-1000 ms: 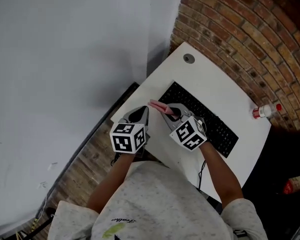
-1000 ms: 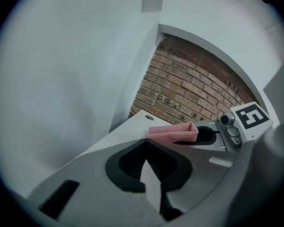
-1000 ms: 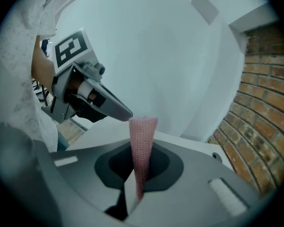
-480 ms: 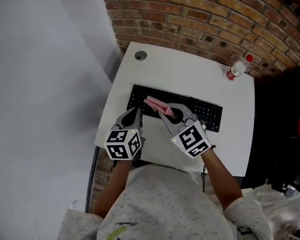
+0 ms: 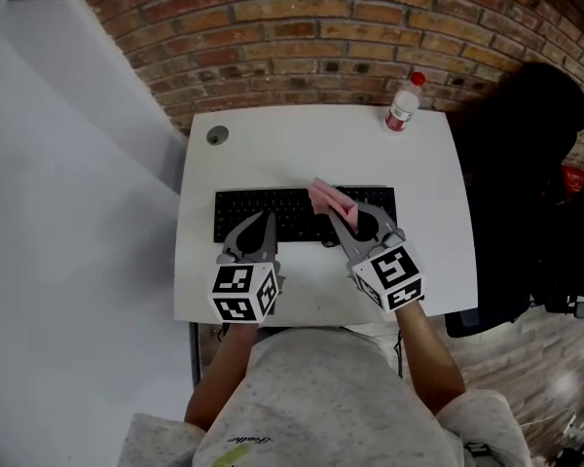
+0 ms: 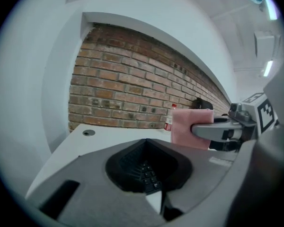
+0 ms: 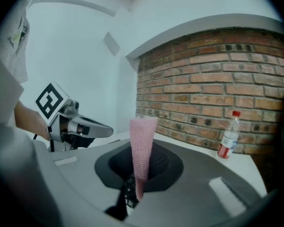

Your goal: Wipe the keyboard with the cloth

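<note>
A black keyboard (image 5: 243, 218) is laid across the middle of a white surface (image 5: 302, 149), and everything else is placed here relative to it. A pink cloth (image 5: 329, 198) is clamped between the jaws of the right gripper (image 5: 343, 220) and is held above the right half of the keyboard, close to its far edge. In the right gripper view the cloth is seen standing upright out of the jaws, with keys visible below it. Whether the cloth touches the keys cannot be told.

The left gripper (image 5: 264, 230) is held over the near edge of the keyboard, left of the cloth, and its jaws are brought together with nothing between them. The two grippers are kept apart, side by side.

Beyond the keyboard to the right, a clear bottle (image 5: 401, 105) with a red cap is stood upright near the far edge of the surface, against a brick wall (image 5: 321, 27). Beyond the keyboard to the left, a round grey plug (image 5: 217, 135) is set into the surface. A dark chair (image 5: 530, 154) is seen off the surface, to the right of the keyboard. The stretch of surface between keyboard and bottle is left bare.
</note>
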Motion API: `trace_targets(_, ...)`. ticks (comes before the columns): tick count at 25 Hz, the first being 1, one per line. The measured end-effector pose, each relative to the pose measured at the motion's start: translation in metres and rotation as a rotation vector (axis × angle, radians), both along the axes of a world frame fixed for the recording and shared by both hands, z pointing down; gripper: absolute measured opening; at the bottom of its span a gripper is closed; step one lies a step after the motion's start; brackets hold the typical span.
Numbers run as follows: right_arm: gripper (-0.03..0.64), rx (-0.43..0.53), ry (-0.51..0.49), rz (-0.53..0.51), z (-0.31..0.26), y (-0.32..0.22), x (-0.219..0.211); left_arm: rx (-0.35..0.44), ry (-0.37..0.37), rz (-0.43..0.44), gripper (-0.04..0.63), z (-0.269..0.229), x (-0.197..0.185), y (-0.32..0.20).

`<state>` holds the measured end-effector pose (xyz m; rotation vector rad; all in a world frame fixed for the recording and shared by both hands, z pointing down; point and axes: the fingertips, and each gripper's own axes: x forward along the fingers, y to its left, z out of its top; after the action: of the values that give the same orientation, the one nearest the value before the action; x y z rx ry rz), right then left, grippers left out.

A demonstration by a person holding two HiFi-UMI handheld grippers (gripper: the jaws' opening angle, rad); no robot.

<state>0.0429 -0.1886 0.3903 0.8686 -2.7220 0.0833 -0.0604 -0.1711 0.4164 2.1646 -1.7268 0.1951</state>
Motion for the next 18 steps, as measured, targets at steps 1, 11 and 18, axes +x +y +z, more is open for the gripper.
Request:
trace_targets(1,0.023,-0.03,-0.022,0.038,0.001,-0.001,0.011,0.003,-0.002,0.021,-0.005,-0.001,0.008,-0.001)
trace_targets(11,0.023,-0.103,-0.11,0.192,0.007,-0.005,0.046,-0.01,-0.011,0.131,-0.005,0.003,0.036,-0.007)
trace_targets(18,0.023,-0.104,-0.107,0.197,0.01,-0.004,0.048,-0.02,-0.018,0.163,-0.005,0.006,0.044,-0.011)
